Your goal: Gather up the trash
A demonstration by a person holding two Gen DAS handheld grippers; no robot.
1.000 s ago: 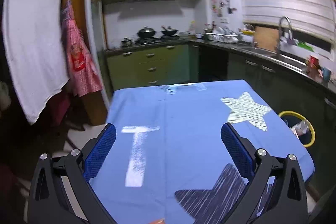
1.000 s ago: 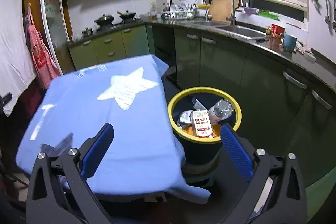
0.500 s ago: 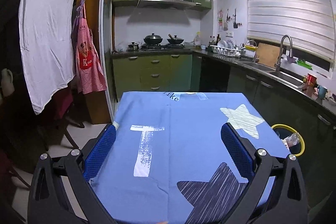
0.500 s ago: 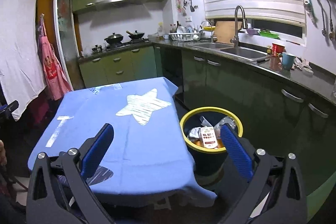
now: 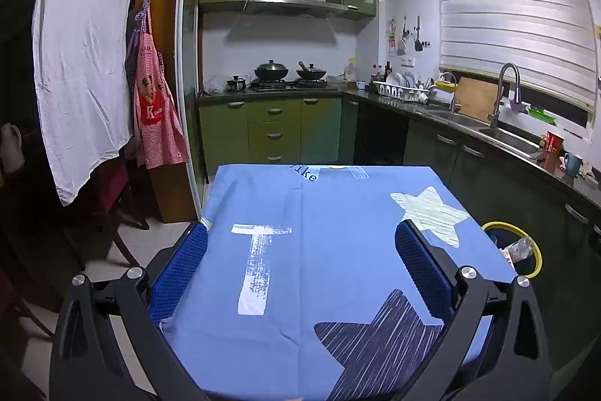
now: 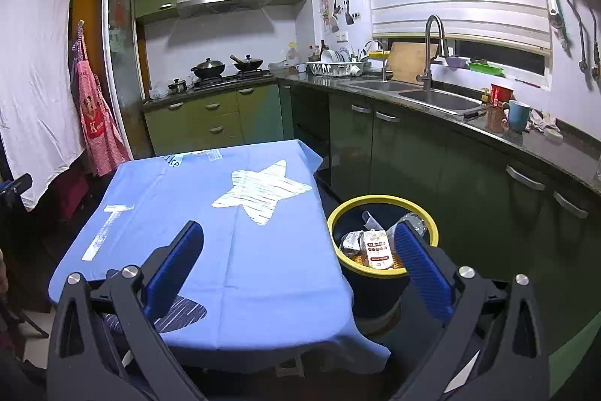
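Observation:
A black trash bin with a yellow rim (image 6: 381,200) stands on the floor right of the table, also at the right edge of the left wrist view (image 5: 533,247). It holds a milk carton (image 6: 377,248), a clear plastic bottle (image 6: 415,222) and crumpled wrappers. The table carries a blue cloth with stars (image 6: 233,213) (image 5: 338,243) and no loose items show on it. My left gripper (image 5: 300,250) is open and empty above the table's near end. My right gripper (image 6: 298,247) is open and empty, raised above the table's right edge and the bin.
Green kitchen cabinets and a dark counter with a sink (image 6: 435,98) run along the right, close behind the bin. A stove with pans (image 5: 289,77) is at the back. A red apron (image 5: 154,115) and a white sheet (image 5: 82,55) hang at the left, by a chair.
Both grippers have risen and drawn back from the table and bin, so more of the kitchen shows. Both stay open and empty.

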